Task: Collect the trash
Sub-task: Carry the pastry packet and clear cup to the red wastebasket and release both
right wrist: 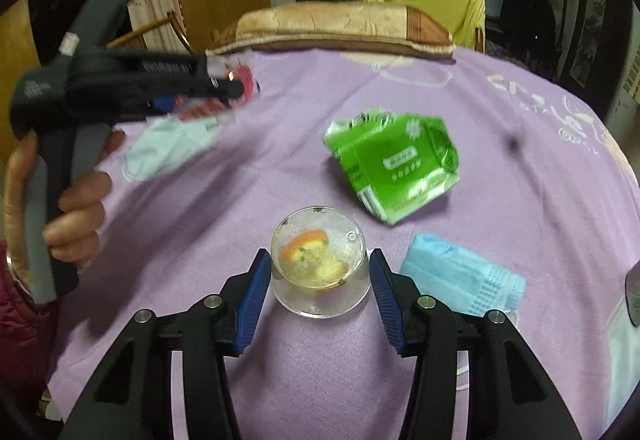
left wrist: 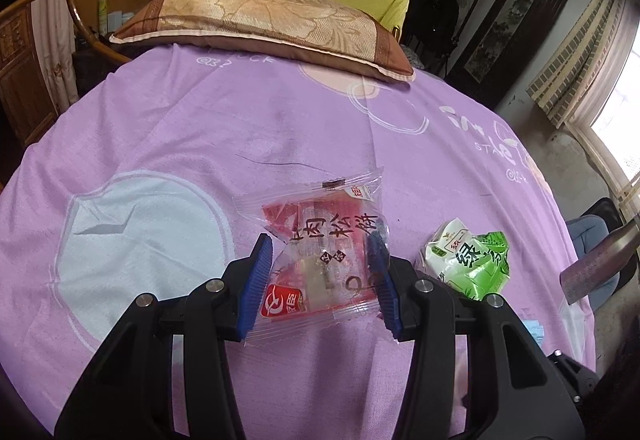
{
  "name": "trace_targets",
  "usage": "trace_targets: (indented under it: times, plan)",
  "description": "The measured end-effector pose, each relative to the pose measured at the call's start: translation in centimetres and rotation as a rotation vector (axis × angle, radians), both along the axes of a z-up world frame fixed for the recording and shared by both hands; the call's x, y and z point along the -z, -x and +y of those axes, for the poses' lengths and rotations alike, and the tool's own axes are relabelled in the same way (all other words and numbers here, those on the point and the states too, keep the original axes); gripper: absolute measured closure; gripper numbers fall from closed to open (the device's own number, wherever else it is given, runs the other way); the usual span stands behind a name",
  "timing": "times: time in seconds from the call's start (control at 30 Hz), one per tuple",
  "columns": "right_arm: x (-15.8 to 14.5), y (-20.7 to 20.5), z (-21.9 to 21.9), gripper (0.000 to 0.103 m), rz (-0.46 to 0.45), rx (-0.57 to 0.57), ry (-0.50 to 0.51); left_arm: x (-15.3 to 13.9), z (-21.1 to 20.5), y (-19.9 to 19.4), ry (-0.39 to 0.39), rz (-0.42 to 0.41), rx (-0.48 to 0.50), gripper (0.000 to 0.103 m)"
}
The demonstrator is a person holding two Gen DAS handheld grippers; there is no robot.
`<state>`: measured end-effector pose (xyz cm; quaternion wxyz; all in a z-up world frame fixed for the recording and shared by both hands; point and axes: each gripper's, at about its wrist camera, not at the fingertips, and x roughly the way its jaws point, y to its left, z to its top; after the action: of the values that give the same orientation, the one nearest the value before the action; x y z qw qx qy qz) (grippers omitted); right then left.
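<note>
Your left gripper (left wrist: 320, 272) gripped the red snack wrapper (left wrist: 320, 260). Your right gripper (right wrist: 316, 280) stood half-open astride the clear cup (right wrist: 320, 272), pads apparently just clear. Next, likely: pinch it; green packet (right wrist: 392, 164) waited at one o'clock.

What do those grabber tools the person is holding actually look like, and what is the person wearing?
Each gripper, the left gripper and the right gripper, has black plastic linkage arms with silver pivot bolts and two blue ribbed pads. Seen from the side, the left tool has a dark pistol-style body with a grey handle and a small white label. The sleeve is dark red and quilted.
</note>
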<state>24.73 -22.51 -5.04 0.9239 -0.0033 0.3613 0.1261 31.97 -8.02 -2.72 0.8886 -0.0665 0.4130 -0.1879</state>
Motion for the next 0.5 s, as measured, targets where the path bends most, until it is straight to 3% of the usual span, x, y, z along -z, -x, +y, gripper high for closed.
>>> trace_targets:
  times: [0.27, 0.5]
  plan:
    - [-1.7, 1.0, -1.4, 0.052, -0.044, 0.009, -0.076, -0.6, 0.3, 0.8, 0.004, -0.033, -0.004, 0.054]
    - [-3.3, 2.3, -1.6, 0.052, -0.082, -0.034, -0.138, -1.8, 3.3, 4.3, 0.042, -0.029, -0.058, 0.054]
